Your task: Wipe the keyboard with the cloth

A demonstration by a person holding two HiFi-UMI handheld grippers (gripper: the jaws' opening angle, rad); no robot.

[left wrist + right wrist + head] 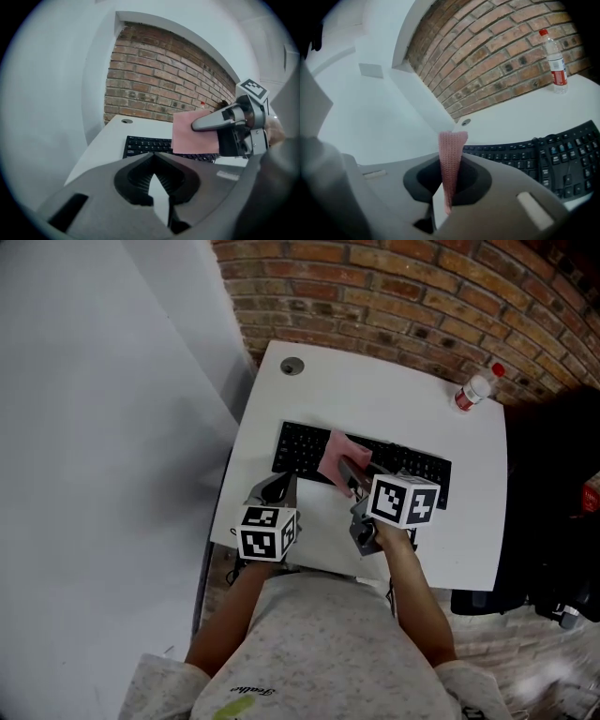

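1. We found the right gripper pinching a pink knitted cloth, which stood edge-on between its jaws at the lower centre of the right gripper view.
2. In the head view the cloth hung over the middle of the black curved keyboard, at frame centre; we could not tell whether it touched the keys.
3. The left gripper had its jaws pressed together on nothing, and sat just below the keyboard's left end.
4. The keyboard lay on a white rectangular table.
5. A clear plastic bottle with a red cap stood at the table's upper right corner, beside the red brick wall.
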